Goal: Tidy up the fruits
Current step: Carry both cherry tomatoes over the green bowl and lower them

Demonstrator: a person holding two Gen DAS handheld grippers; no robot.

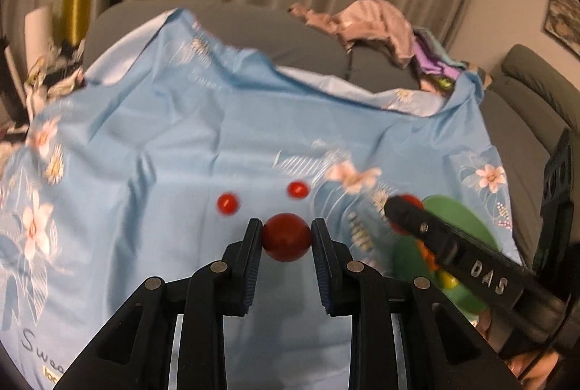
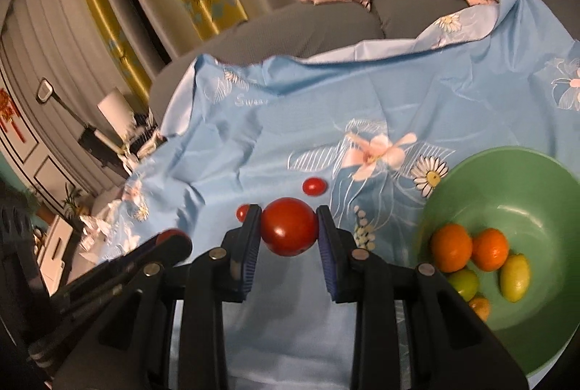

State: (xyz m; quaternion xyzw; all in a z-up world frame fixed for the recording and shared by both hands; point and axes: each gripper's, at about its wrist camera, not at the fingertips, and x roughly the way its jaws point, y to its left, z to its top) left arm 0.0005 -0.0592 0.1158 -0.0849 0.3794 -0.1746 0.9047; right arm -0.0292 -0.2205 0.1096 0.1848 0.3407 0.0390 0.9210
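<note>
- Left wrist view: the left gripper [image 1: 286,237] is closed on a dark red round fruit [image 1: 286,237], both pads touching its sides, held above the light blue floral cloth [image 1: 203,121].
- 2 small red tomatoes lie on the cloth just beyond the held fruit: one [image 1: 228,203] to its left, one [image 1: 298,189] slightly right.
- To the right of the held fruit, the right gripper [image 1: 406,214] reaches in over a green bowl [image 1: 460,212]; a red fruit shows at its tip, partly hidden.
- Right wrist view: the right gripper [image 2: 289,227] is clamped on a large red tomato [image 2: 289,227], its jaws pressing both sides, above the blue cloth [image 2: 253,136].
- A small tomato [image 2: 314,186] lies on the cloth just beyond the large tomato; another [image 2: 243,212] peeks out beside the left finger.
- The green bowl [image 2: 525,179] sits to the right of the large tomato, holding 2 oranges [image 2: 451,252] [image 2: 490,249], a yellow-green fruit [image 2: 514,277], a green fruit [image 2: 464,283] and a small orange one [image 2: 480,306].
- The left gripper [image 2: 174,239] shows to the left of the large tomato, a red fruit at its tip.
</note>
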